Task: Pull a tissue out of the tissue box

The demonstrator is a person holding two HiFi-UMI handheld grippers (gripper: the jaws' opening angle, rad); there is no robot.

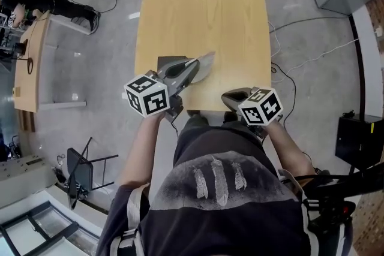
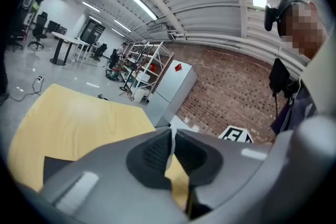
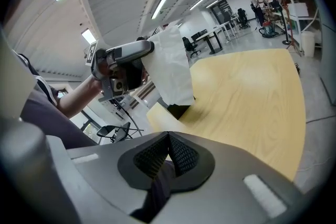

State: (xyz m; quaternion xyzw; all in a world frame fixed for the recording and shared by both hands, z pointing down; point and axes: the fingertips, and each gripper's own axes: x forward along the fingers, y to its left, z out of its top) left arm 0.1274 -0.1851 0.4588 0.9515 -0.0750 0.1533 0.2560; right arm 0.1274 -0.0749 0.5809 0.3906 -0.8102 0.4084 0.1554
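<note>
A dark tissue box [image 1: 164, 61] lies on the wooden table [image 1: 204, 15] near its front left. My left gripper [image 1: 193, 65] hovers just above and to the right of the box, shut on a white tissue [image 1: 205, 66] that hangs free of it. In the left gripper view the tissue's thin edge [image 2: 171, 140] runs between the closed pads. The right gripper view shows the tissue [image 3: 171, 66] drooping from the left gripper [image 3: 149, 49] above the box [image 3: 178, 110]. My right gripper [image 1: 227, 96] is shut on nothing at the table's front edge, apart from the box.
A person's torso and arms fill the lower head view. A chair [image 1: 81, 168] stands on the floor at lower left and a second desk [image 1: 30, 63] at far left. Cables [image 1: 300, 63] trail over the floor to the right of the table.
</note>
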